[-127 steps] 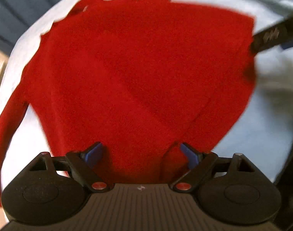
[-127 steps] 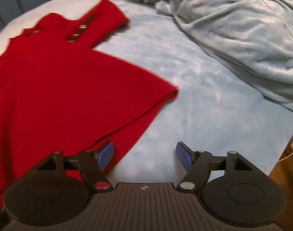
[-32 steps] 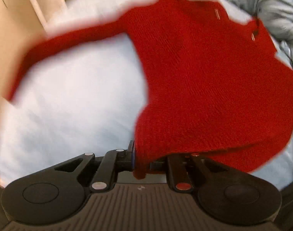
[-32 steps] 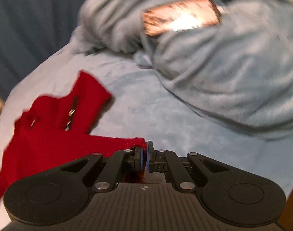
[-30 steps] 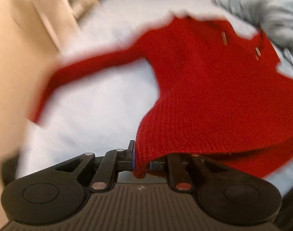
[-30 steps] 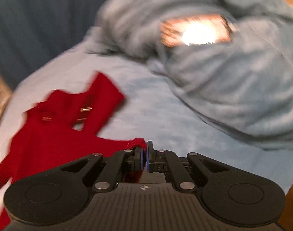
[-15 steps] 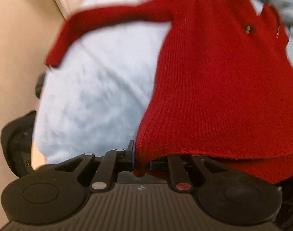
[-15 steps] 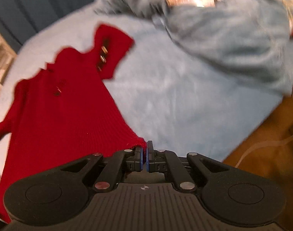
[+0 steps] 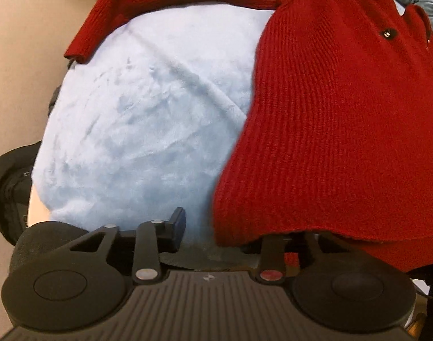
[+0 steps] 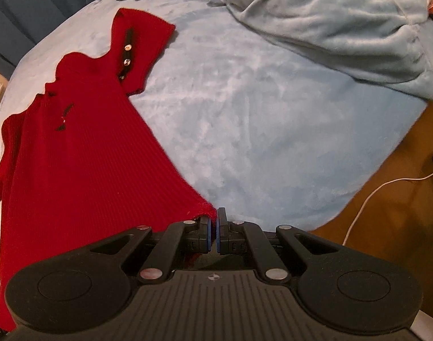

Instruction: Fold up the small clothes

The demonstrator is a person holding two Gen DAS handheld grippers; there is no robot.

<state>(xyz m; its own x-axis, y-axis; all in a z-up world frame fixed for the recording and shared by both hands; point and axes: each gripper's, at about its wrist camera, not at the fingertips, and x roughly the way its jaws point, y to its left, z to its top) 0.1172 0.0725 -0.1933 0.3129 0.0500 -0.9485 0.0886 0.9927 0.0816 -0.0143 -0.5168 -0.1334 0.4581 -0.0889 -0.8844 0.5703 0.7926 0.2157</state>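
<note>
A red knitted sweater [image 9: 330, 119] with small metal buttons lies spread on the light blue bed cover [image 9: 136, 130], one long sleeve [image 9: 171, 2] stretched to the far left. My left gripper [image 9: 225, 233] sits at the hem's near left corner and its jaws are opening. The left finger [image 9: 179, 223] stands bare and apart, while the hem drapes over the right finger and hides it. In the right wrist view the sweater [image 10: 80, 176] runs away to the upper left. My right gripper [image 10: 213, 228] is shut on the hem's other corner.
A bunched grey-blue blanket [image 10: 330, 22] fills the bed's far right. The bed cover's edge [image 10: 358, 187] drops to a wooden floor with a white cable [image 10: 367, 199]. A black bag [image 9: 8, 187] and a beige wall [image 9: 23, 56] lie left of the bed.
The left jaws have parted and no longer pinch the hem. Both grippers have come down lower over the bed, and the sweater now lies flatter and sharper in view.
</note>
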